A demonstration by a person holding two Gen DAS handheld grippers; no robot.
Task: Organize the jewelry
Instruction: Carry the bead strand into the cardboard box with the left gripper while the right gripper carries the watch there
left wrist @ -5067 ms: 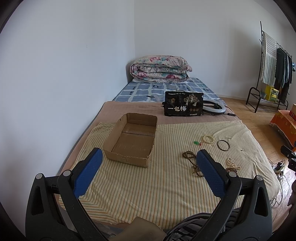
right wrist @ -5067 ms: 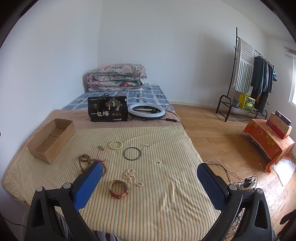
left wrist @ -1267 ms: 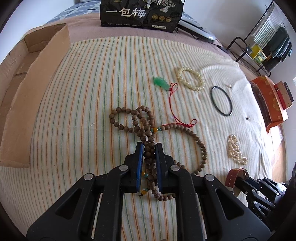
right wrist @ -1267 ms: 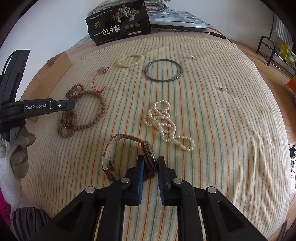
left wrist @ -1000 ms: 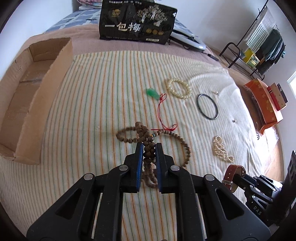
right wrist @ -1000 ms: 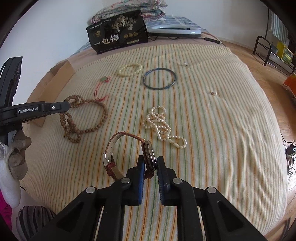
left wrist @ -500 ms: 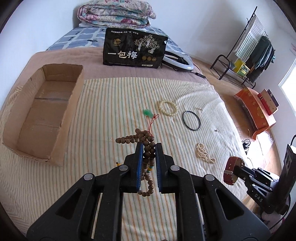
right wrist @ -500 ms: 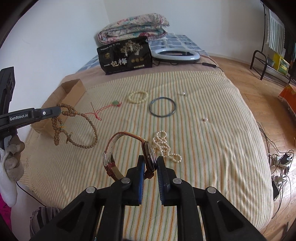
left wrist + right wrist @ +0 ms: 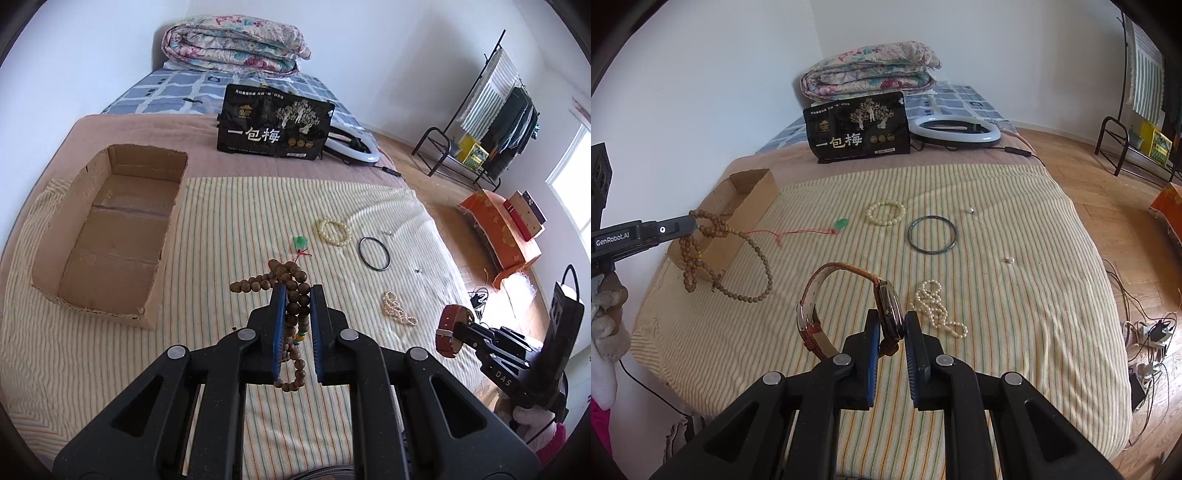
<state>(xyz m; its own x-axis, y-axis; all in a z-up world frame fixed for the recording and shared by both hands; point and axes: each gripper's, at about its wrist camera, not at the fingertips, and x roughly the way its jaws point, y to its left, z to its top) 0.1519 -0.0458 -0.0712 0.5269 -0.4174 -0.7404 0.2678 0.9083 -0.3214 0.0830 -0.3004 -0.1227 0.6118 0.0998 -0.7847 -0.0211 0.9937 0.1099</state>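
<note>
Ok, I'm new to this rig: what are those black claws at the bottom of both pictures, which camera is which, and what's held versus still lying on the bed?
Each claw is a hand-held two-finger gripper with blue pads; a person holds one in each hand. A fisheye camera sits on each gripper and looks along its fingers, so each picture shows its own claw at the bottom.

In the left wrist view, the left gripper is shut on a wooden bead necklace, lifted off the bed. In the right wrist view, the right gripper is shut on a watch with a red-brown strap.

Lying on the striped sheet: a pearl strand, a dark bangle, a cream bead bracelet, a green pendant on a red cord, and two tiny pieces too small to tell. A cardboard box sits at the left, nothing visible in it.
</note>
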